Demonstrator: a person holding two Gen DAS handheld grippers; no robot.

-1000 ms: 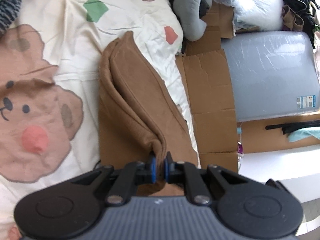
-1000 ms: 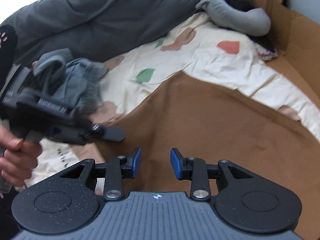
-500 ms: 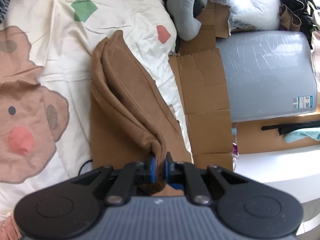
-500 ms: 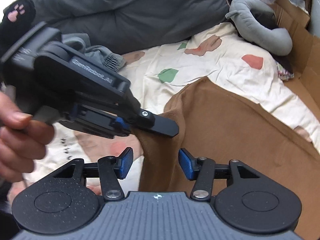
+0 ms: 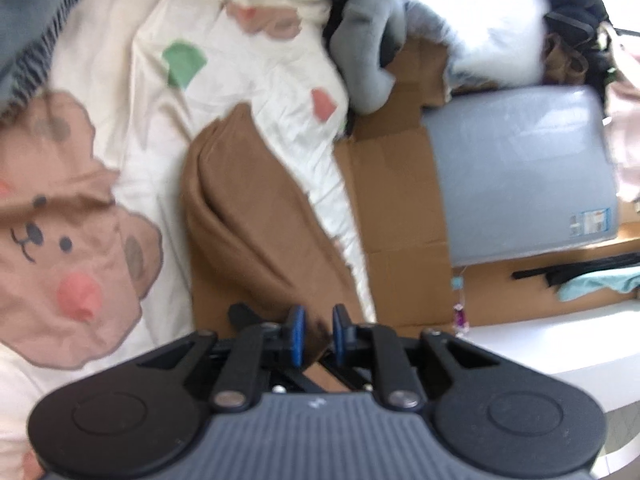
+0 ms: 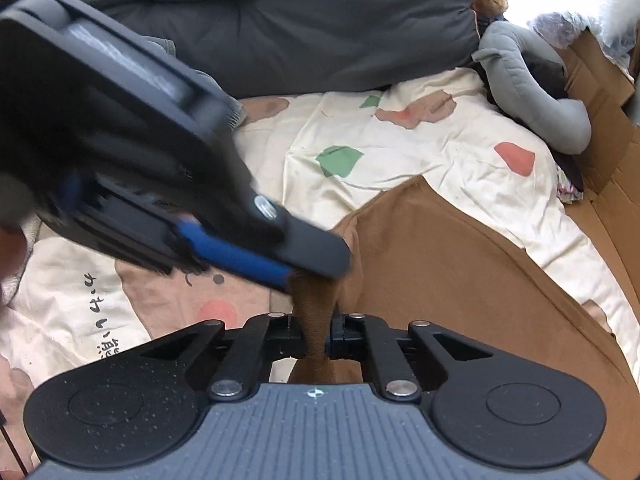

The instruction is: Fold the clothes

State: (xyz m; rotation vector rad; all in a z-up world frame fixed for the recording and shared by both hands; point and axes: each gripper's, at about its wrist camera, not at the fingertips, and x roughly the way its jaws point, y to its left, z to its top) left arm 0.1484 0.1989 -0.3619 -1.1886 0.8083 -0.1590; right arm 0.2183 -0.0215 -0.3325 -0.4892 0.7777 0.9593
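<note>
While the right tool point(image 6: 318, 336) pinches a bunched corner of the brown garment point(image 6: 460, 280), the left tool point(image 5: 316, 336) (narrowly parted) grips nothing; the cloth spreads toward twelve o'clock across the bedsheet point(image 5: 120, 92).

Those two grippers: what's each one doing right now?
Left gripper: jaws parted, brown cloth between them but not clamped.
Right gripper: jaws closed on the brown cloth.

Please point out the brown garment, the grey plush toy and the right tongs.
brown garment point(image 6: 460, 264), right wrist view, upper layer.
grey plush toy point(image 6: 536, 84), right wrist view, long body.
right tongs point(image 6: 318, 334), right wrist view, between tips.
</note>
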